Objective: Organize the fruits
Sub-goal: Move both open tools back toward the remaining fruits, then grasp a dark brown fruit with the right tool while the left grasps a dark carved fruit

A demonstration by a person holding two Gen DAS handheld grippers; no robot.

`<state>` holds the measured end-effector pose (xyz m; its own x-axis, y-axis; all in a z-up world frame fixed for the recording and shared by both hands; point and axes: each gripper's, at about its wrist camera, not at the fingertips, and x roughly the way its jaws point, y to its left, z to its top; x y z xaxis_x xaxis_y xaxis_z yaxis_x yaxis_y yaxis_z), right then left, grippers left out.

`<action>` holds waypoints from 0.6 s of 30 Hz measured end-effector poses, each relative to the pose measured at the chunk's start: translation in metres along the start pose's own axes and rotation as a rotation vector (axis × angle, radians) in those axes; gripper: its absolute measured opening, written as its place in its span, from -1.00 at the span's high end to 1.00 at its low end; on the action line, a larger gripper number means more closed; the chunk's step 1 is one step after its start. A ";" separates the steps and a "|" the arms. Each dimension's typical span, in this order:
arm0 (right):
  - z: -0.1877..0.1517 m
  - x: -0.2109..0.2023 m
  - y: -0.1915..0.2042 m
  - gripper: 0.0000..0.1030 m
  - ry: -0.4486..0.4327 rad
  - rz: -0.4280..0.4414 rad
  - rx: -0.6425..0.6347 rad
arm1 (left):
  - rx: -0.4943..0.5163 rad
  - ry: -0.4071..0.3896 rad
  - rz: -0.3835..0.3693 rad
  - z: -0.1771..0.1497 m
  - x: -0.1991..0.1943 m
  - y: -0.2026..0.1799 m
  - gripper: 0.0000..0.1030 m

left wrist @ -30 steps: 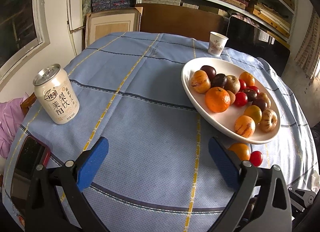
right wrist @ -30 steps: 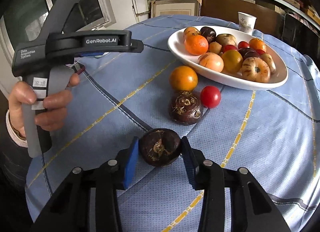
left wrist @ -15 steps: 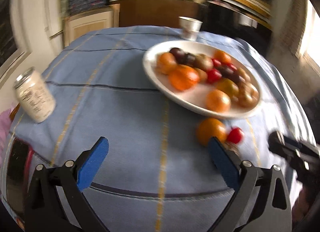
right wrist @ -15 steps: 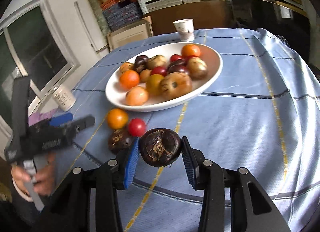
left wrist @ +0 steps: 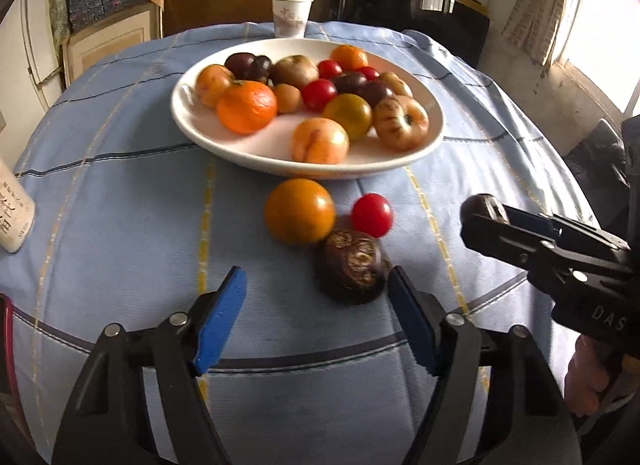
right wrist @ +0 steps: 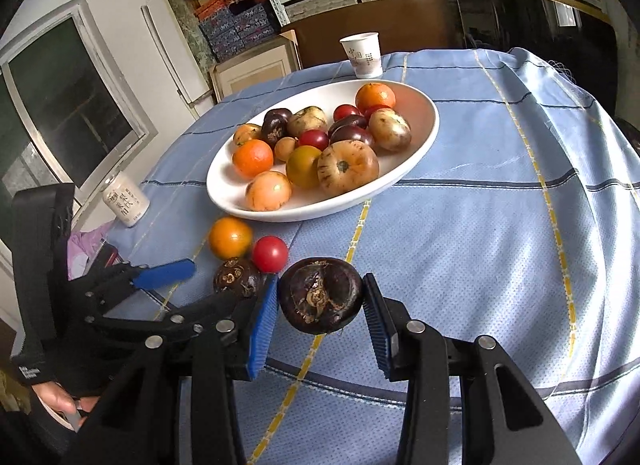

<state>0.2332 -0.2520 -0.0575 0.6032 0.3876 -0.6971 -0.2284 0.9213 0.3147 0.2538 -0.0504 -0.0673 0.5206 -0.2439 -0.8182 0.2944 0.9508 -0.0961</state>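
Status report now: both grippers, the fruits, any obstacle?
Right gripper shut on dark brown water chestnut. Left gripper open, around second dark chestnut on cloth. White oval plate unobstructed.

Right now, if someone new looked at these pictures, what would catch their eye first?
Probably the white plate, heaped with orange, red and dark fruits in the middle of the blue tablecloth. Next, the dark brown fruit clamped in the right hand-held gripper above the cloth. Then the open left hand-held gripper beside another dark fruit, with an orange tomato and a small red tomato lying in front of the plate.
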 end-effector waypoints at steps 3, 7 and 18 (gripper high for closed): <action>0.000 0.000 0.001 0.17 0.001 0.005 -0.003 | 0.016 0.003 -0.014 0.000 0.003 -0.010 -0.39; 0.001 0.000 0.002 0.17 0.005 0.013 -0.001 | 0.017 0.011 -0.010 0.004 0.009 -0.018 -0.19; 0.001 0.000 0.003 0.17 0.008 0.018 -0.004 | 0.021 0.007 0.019 0.006 0.014 -0.021 0.17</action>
<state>0.2331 -0.2495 -0.0557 0.5928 0.4043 -0.6966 -0.2421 0.9143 0.3247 0.2594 -0.0747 -0.0731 0.5208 -0.2250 -0.8235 0.3013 0.9510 -0.0693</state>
